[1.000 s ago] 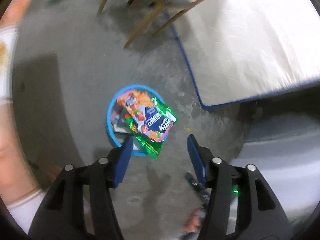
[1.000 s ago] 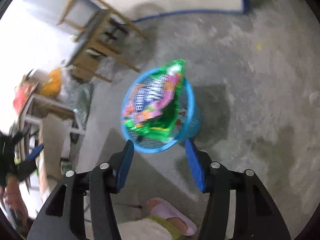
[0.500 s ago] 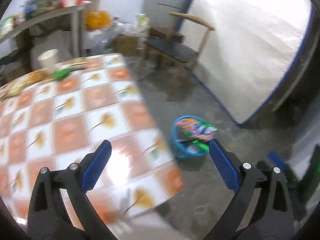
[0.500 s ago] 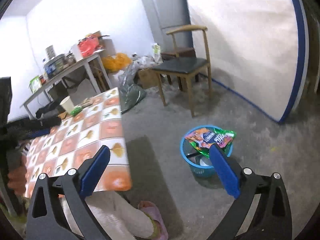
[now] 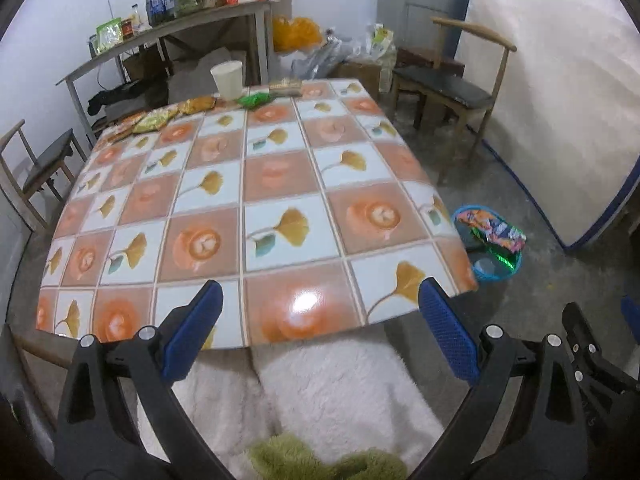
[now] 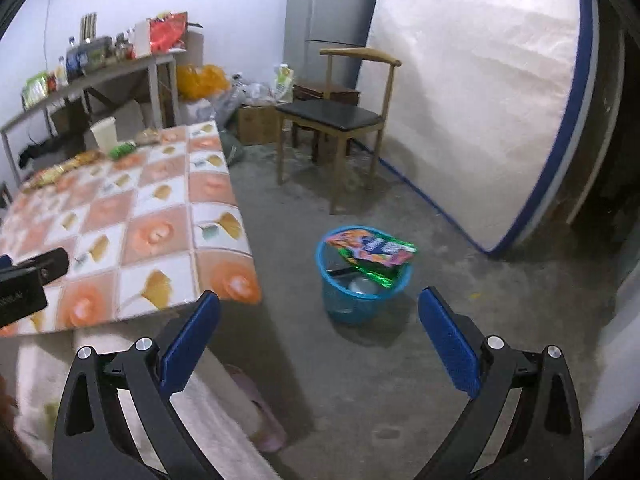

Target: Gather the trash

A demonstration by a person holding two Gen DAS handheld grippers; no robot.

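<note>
Left gripper over near edge of tiled desk, jaws spread wide, nothing between. Right gripper above concrete floor, jaws released, empty. Snack wrapper lies across rim of blue basket on floor beside desk. More wrappers and paper cup at far desk edge.

Your left gripper and right gripper each carry two black skeletal arms with triangular cut-outs, silver screws at the pivots and textured blue pads, while you wear fluffy white trousers, an olive-green fuzzy trim and a pink slipper.
</note>
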